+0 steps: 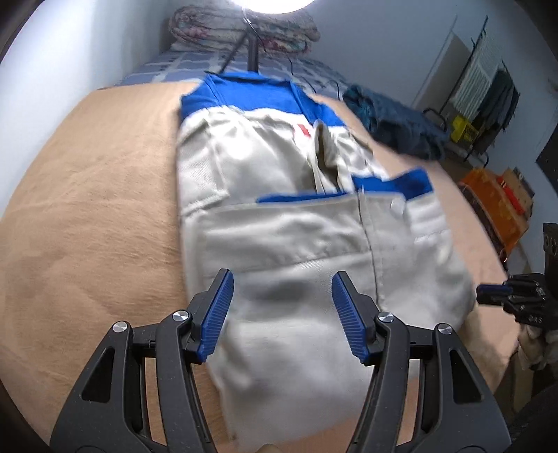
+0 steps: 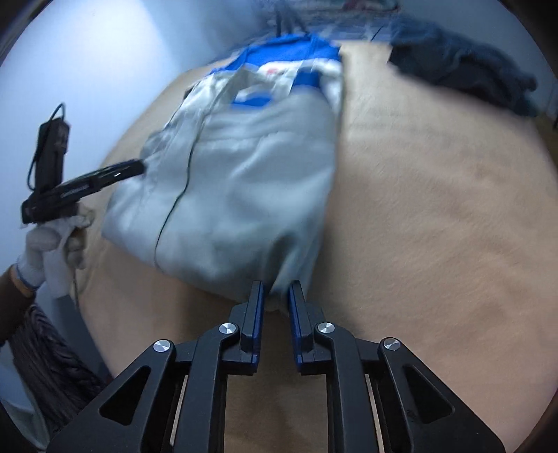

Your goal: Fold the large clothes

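A bed (image 1: 87, 209) covered by a tan blanket (image 2: 436, 226) fills both views, with a blue checked sheet (image 1: 174, 66) showing at its far end under a rolled floral quilt (image 1: 244, 31). The grey-white work jacket (image 1: 279, 237) with blue collar and blue trim lies partly folded in the middle of the blanket, collar toward the far end, its lower part doubled back over the body so that a blue-edged hem crosses the chest. A small red mark (image 1: 304, 130) shows near the collar. A dark blue crumpled garment (image 1: 394, 122) lies apart from the jacket, at the far right edge of the bed. Beyond the bed, a clothes rack (image 1: 488, 87) stands by the wall.

The left gripper (image 1: 282, 306) hovers over the near end of the jacket, its blue-padded fingers (image 1: 218, 313) well apart with nothing pinched between them. A gloved hand (image 2: 52, 244) carries it.

The right gripper (image 2: 277, 296) is at the jacket's near corner; its fingers (image 2: 257, 306) stand close together with a bunched fold of the grey cloth clamped between them.
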Demonstrator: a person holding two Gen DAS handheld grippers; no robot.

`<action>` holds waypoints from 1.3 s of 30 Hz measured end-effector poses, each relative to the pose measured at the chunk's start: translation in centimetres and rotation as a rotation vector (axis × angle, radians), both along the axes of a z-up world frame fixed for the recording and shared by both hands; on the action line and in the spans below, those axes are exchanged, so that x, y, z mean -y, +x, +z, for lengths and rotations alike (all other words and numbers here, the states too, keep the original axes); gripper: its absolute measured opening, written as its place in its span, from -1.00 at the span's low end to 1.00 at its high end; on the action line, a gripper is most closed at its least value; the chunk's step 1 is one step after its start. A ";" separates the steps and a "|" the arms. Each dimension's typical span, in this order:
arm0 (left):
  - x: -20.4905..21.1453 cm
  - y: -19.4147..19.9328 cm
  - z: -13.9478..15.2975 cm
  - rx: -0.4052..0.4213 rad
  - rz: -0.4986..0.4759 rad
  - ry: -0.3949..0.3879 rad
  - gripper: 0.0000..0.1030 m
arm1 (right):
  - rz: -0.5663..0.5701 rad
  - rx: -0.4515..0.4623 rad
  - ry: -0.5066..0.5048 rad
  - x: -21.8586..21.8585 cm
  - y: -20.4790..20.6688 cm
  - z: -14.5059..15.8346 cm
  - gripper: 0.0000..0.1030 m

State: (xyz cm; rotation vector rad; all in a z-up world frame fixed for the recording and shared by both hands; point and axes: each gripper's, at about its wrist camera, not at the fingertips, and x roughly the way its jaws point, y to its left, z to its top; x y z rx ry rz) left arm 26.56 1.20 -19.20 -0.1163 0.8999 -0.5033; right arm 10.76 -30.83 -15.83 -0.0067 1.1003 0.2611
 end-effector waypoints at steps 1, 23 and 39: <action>-0.7 -0.2 0.6 0.012 0.007 -0.014 0.20 | -0.004 0.038 -0.013 0.0 0.0 0.9 -0.74; 0.4 3.7 -4.0 -0.008 -0.048 0.134 0.35 | 0.251 0.113 -0.216 -9.1 11.6 -4.9 -0.74; -3.9 18.2 2.2 -0.072 0.008 -0.124 0.37 | 0.055 0.164 0.093 1.8 21.9 2.4 -0.16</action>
